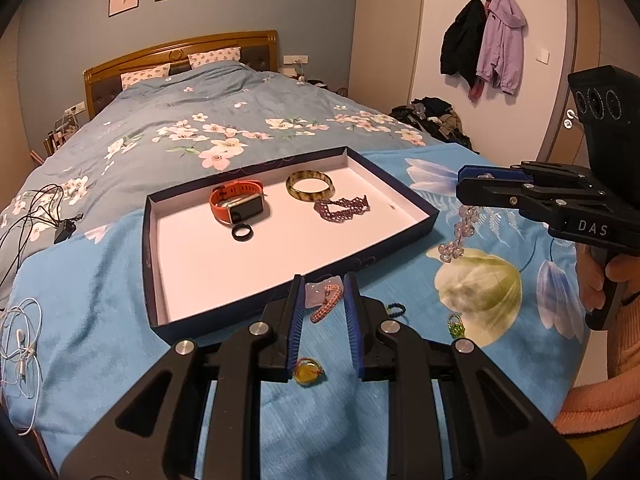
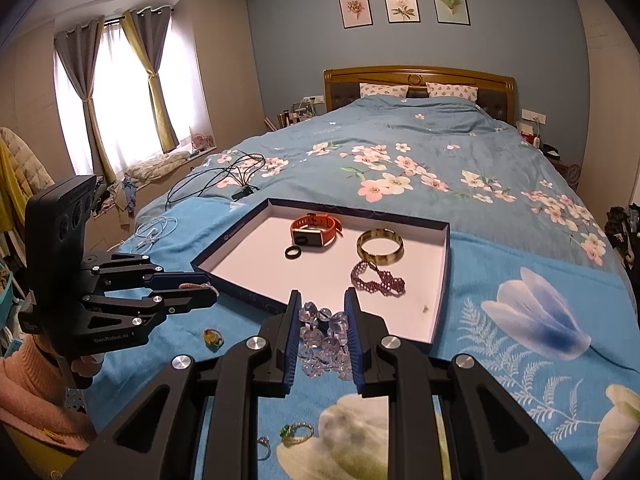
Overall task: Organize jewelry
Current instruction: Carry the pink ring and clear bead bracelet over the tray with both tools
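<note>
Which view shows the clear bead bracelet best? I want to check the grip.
The right wrist view: the clear bead bracelet fills the right gripper, pads pressing it. The left wrist view shows it small, dangling sideways.

Tray (image 1: 400,184): dark navy walls, plain white floor. Watch (image 1: 236,200): orange strap, black face. Ring (image 1: 241,232): black. Bangle (image 1: 310,185): mottled olive and brown. Beaded bracelet (image 1: 342,207): deep purple. Blanket (image 1: 100,300): bright blue, printed with pale blue and cream-green flowers and white fern fronds. Duvet (image 1: 200,92): grey-blue with pink-and-white blossom sprays. Left hand-held gripper (image 1: 320,300): black body, blue pads, on a pink-and-orange woven cord (image 1: 326,308). Right hand-held gripper (image 2: 322,316): same colours, around clear lilac beads (image 2: 324,340). Sleeve (image 1: 600,400): salmon pink.
</note>
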Action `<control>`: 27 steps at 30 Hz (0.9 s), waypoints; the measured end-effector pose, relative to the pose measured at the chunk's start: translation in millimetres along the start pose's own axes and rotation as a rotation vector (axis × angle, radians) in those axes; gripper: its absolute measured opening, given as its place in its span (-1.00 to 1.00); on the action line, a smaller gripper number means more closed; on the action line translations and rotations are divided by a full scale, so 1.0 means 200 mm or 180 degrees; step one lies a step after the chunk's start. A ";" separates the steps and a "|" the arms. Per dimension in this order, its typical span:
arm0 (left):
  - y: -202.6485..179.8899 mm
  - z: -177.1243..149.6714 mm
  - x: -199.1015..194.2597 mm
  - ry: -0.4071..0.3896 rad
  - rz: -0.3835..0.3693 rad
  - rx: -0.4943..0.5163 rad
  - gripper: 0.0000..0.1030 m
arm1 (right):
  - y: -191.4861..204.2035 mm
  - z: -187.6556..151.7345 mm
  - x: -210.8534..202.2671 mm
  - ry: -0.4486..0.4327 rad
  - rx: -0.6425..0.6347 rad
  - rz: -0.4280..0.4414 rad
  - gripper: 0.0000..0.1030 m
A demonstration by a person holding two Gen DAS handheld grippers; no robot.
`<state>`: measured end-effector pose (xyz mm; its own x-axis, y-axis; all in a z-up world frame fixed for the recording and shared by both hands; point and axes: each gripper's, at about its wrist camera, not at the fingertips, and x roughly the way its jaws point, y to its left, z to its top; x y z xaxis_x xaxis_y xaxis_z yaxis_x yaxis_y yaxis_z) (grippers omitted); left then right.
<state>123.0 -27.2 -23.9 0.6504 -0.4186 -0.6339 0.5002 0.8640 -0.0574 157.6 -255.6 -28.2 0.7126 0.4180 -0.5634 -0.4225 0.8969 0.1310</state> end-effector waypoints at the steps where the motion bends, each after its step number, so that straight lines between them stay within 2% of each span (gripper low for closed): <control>1: 0.01 0.00 0.00 -0.0002 0.0006 -0.0005 -0.61 | 0.00 0.01 0.00 -0.0007 -0.0003 -0.0002 -0.62; 13: 0.06 0.07 0.04 -0.0045 0.0083 -0.0047 -0.61 | -0.01 0.11 0.05 -0.0096 -0.0018 0.0022 -0.62; 27: 0.13 0.13 0.12 -0.0015 0.0137 -0.0083 -0.61 | -0.03 0.20 0.19 -0.0029 -0.0019 0.0111 -0.62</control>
<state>165.7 -22.6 -19.9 0.6737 -0.3821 -0.6326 0.4567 0.8882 -0.0502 210.0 -238.3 -17.9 0.7025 0.4503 -0.5511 -0.4504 0.8809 0.1456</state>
